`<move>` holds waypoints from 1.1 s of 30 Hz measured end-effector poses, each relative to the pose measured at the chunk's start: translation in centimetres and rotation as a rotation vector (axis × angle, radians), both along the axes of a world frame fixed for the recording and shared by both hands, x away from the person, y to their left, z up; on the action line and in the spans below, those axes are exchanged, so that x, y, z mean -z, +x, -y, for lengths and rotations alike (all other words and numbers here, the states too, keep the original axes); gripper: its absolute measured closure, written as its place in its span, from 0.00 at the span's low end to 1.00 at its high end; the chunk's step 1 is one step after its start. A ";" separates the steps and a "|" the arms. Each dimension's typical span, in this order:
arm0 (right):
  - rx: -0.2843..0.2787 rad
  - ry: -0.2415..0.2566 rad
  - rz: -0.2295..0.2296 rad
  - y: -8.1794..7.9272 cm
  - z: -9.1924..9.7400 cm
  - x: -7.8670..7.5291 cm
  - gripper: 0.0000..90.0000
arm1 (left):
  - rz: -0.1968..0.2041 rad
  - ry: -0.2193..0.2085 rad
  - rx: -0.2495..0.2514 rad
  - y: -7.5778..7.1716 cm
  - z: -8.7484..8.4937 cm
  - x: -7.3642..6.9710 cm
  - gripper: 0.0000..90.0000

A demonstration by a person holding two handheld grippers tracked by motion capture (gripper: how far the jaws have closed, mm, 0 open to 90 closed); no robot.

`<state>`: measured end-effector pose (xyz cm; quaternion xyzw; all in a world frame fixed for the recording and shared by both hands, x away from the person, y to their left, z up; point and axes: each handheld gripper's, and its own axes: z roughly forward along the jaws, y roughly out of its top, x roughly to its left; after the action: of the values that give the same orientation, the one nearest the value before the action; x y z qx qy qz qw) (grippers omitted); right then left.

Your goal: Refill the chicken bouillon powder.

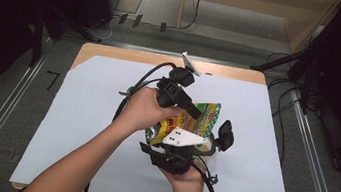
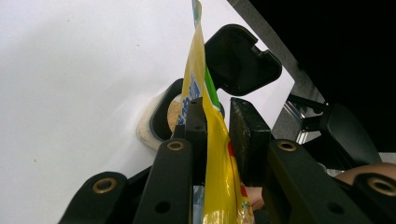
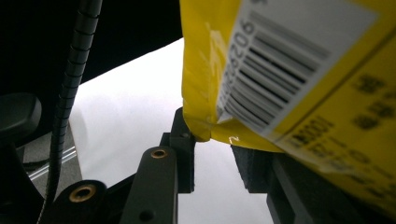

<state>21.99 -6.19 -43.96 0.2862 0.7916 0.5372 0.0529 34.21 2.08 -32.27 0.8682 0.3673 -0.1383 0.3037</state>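
A yellow and green food pouch (image 1: 200,118) hangs above the middle of the white sheet. My left gripper (image 1: 195,113) comes from the upper left and is shut on it. In the left gripper view the pouch (image 2: 212,140) stands edge-on between the two pads of the left gripper (image 2: 217,109). Below it sits a small pale tub (image 1: 209,146) with brown contents (image 2: 173,114), its black lid (image 2: 238,58) flipped open. My right gripper (image 1: 196,147) lies just under the pouch. In the right gripper view the right gripper (image 3: 212,149) shows table between its pads, and the pouch's barcode corner (image 3: 261,79) hangs over them.
The white sheet (image 1: 93,130) covers a wooden table (image 1: 114,52). A small white bracket (image 1: 191,62) stands at the far edge. Cables trail from both grippers. Metal rails (image 1: 313,146) and dark stands flank the table on the floor.
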 end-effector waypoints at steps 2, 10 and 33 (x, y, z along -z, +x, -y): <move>0.002 -0.002 0.002 0.0 0.0 0.1 0.80 | -0.001 0.002 0.000 0.0 0.0 0.0 0.87; 0.004 -0.007 0.003 0.1 0.0 0.1 0.80 | 0.002 0.004 0.003 0.0 0.1 0.0 0.87; 0.005 0.004 -0.001 0.0 0.1 -0.1 0.80 | 0.000 -0.007 0.002 0.0 0.1 -0.1 0.87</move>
<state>22.02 -6.30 -43.85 0.2886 0.7899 0.5384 0.0535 34.24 1.98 -32.22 0.8675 0.3658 -0.1400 0.3066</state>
